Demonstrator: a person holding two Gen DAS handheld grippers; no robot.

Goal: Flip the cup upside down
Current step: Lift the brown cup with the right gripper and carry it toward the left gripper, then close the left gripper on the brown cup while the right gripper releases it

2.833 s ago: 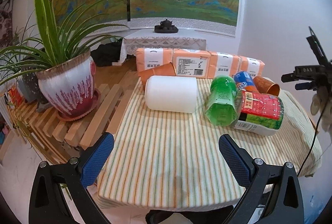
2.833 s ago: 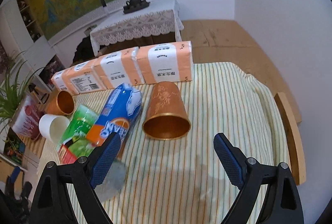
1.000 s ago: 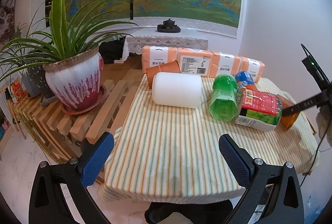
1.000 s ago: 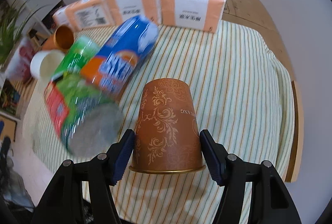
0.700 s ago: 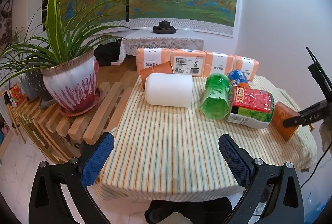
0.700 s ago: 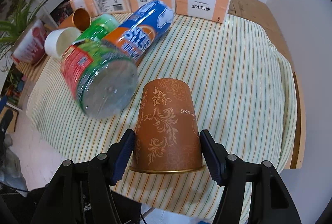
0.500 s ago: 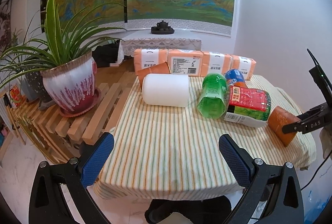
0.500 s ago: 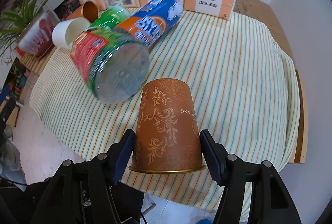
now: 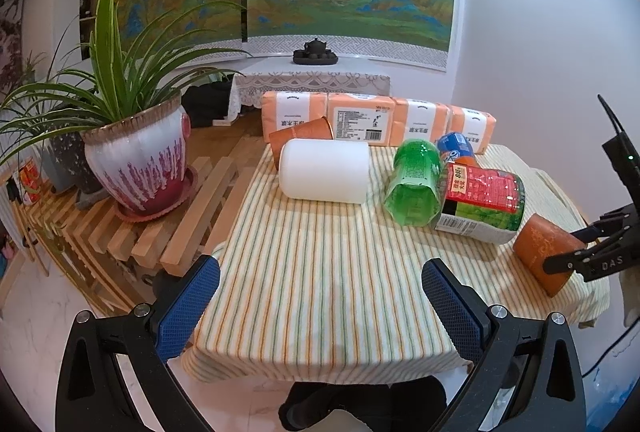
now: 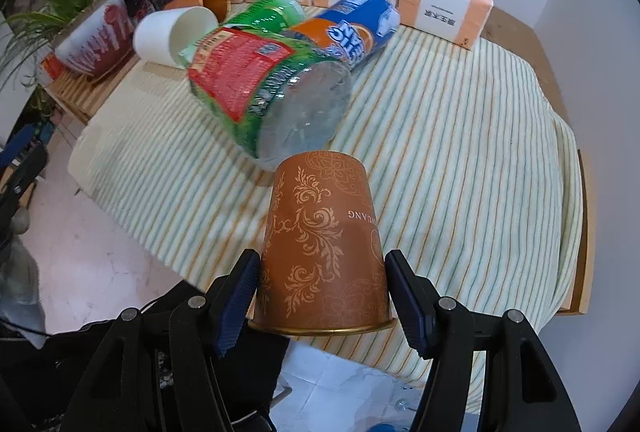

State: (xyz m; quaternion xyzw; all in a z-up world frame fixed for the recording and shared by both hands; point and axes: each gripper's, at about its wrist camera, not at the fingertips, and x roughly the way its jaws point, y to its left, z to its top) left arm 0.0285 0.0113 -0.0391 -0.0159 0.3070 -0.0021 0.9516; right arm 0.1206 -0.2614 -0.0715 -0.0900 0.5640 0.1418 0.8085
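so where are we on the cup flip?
Grasp looks done: the right gripper is shut on the brown patterned cup, clamped near its rim. In hand: the cup is tilted over the striped tablecloth, base toward the big bottle. Left: set it rim-down and release. The left gripper is open, idle.

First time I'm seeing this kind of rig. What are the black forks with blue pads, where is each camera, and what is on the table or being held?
No robot here: a person holds a two-finger gripper in each hand, each with a fisheye camera looking along its fingers. The left view shows the left gripper open, holding nothing, facing a striped tablecloth. On it lie a white cup, another brown cup, a green bottle, a red-labelled bottle, a blue bottle and tissue packs. A potted plant stands beside it. The right gripper is shut on the brown patterned cup, rim toward the camera.
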